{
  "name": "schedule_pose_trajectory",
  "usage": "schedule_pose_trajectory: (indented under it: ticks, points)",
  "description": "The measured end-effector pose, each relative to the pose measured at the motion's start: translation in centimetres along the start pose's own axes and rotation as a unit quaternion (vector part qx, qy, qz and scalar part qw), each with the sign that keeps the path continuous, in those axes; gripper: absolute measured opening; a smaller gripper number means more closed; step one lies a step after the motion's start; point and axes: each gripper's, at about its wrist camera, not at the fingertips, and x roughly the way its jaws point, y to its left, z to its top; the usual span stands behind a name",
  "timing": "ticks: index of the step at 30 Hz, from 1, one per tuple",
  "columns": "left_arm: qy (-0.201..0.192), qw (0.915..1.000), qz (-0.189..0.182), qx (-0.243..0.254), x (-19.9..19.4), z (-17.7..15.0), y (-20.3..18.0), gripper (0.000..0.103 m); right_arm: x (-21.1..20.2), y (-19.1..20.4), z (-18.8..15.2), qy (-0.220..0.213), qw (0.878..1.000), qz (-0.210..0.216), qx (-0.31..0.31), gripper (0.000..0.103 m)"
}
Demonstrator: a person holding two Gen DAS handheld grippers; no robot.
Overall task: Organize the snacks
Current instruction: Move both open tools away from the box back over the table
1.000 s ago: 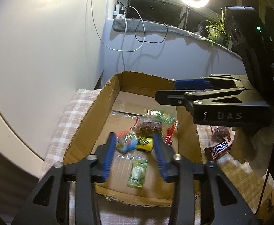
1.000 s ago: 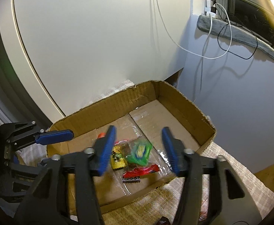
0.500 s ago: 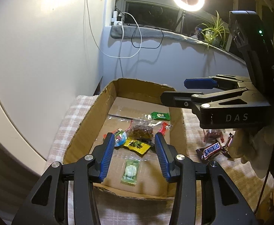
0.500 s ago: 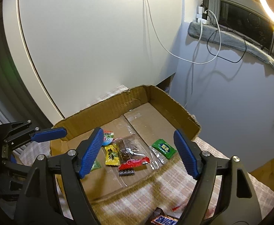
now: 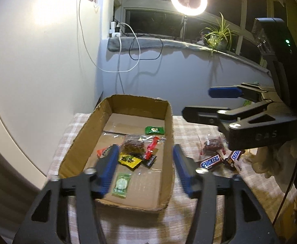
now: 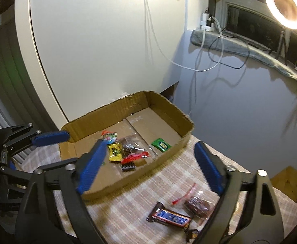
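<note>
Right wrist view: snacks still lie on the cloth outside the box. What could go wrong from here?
1. The Snickers bar touches a second small bar, so a grab may catch both.
2. The clear-wrapped snack beside it looks slippery and could slide from the opening, empty right gripper.
3. The cardboard box wall stands between them and the pile; a low carry could clip it.

"SNICKERS" is showing in white letters on a blue band across the brown candy bar (image 5: 212,161) lying at right of centre in the left wrist view. "DAS" is reading faintly, upside down, on the black right gripper (image 5: 266,136) body at the right edge. Print on the other wrappers is staying too small or blurred to read.
</note>
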Motion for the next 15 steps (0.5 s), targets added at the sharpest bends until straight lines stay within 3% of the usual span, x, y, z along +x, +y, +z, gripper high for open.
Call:
schedule_pose_trajectory:
  ticks: [5, 15]
  points:
    - [-0.002, 1.0000, -0.006, 0.003, -0.3, -0.2, -1.0, 0.062, -2.4, -1.6, -1.2, -0.007, 1.000, -0.008, 0.016, 0.100]
    - [0.015, 0.9991, -0.038, 0.014, 0.5, -1.2, -4.1, 0.062, -7.9, -7.1, -5.8, -0.006, 0.997, -0.066, 0.050, 0.100]
